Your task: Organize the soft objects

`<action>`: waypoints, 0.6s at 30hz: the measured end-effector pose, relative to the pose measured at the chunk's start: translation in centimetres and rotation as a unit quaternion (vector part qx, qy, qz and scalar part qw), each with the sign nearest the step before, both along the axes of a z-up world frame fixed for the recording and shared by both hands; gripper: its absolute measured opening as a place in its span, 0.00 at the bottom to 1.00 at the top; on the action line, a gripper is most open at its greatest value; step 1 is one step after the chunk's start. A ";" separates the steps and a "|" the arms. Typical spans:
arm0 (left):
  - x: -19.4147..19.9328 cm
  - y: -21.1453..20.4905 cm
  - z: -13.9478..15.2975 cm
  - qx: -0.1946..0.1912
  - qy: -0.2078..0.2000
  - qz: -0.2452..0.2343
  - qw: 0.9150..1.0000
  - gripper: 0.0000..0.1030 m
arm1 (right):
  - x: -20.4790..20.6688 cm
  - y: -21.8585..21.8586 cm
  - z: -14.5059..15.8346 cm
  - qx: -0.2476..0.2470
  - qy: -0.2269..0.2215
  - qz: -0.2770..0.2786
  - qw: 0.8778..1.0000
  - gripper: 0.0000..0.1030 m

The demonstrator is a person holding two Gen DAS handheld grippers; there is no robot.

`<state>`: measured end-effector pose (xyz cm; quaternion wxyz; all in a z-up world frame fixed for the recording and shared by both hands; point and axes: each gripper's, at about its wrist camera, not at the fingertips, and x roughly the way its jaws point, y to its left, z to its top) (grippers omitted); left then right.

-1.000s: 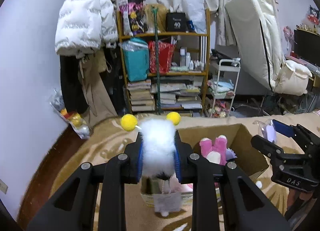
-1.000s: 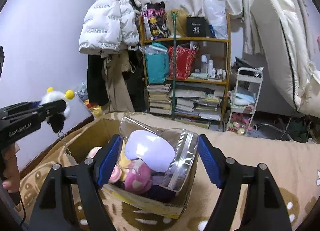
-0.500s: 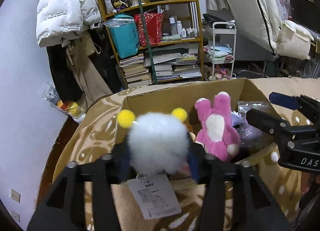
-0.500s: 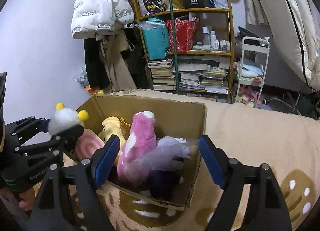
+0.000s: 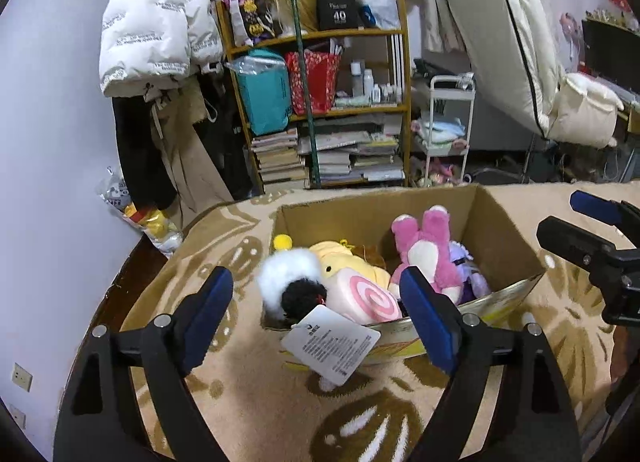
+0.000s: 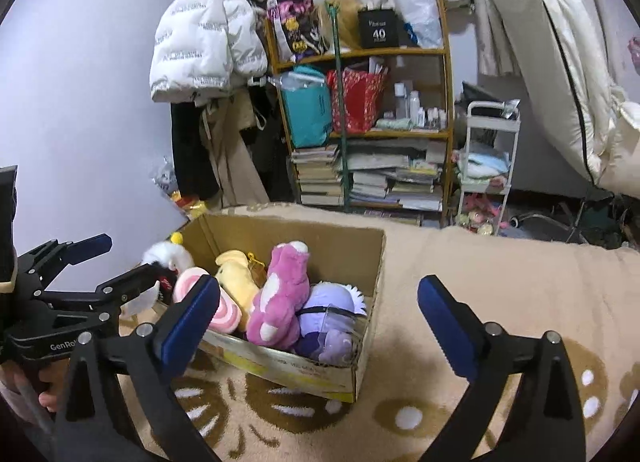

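Both grippers read as spread and empty. We log the left gripper (image 5: 316, 314) with its blue pads wide apart, hovering just short of the near-left corner of the cardboard box (image 5: 504, 230). The right gripper (image 6: 318, 320) is equally wide, its left pad in front of the box's near wall and its right pad over bare blanket (image 6: 500, 262).

Nearest the left gripper, the white fluffy toy (image 5: 288, 272) sits at the box's near-left corner, black patch facing us and one yellow pom at its far side; its paper tag (image 5: 330, 344) hangs outward over the near wall. Beside it to the right lies the pink swirl plush (image 5: 366, 296), swirl face toward the left wrist camera. Behind that we see the yellow plush (image 5: 344, 260), long axis running toward the far wall. The pink plush (image 5: 426, 254) is propped with ears pointing up and away.

From the right wrist we get the purple plush (image 6: 332, 302) in its clear pouch at the box's near-right corner (mostly hidden behind the pink one in the left wrist view). That view also shows the left gripper's side profile and fingers of the hand holding it.

Farthest: a bookshelf (image 6: 400, 134) against the wall.
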<state>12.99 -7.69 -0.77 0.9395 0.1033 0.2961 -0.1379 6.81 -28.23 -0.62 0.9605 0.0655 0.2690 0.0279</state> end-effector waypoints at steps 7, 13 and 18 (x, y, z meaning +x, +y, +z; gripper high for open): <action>-2.0 2.4 1.1 -0.019 -0.002 0.035 0.999 0.89 | -2.2 0.0 1.4 0.005 -0.014 -0.012 1.000 1.00; -4.8 4.2 2.3 -0.019 -0.014 0.051 0.998 0.94 | -4.2 0.4 2.6 0.004 -0.033 -0.017 0.999 1.00; -7.6 5.6 3.1 -0.030 -0.028 0.067 0.997 0.97 | -6.3 1.1 3.4 -0.021 -0.045 -0.018 0.999 1.00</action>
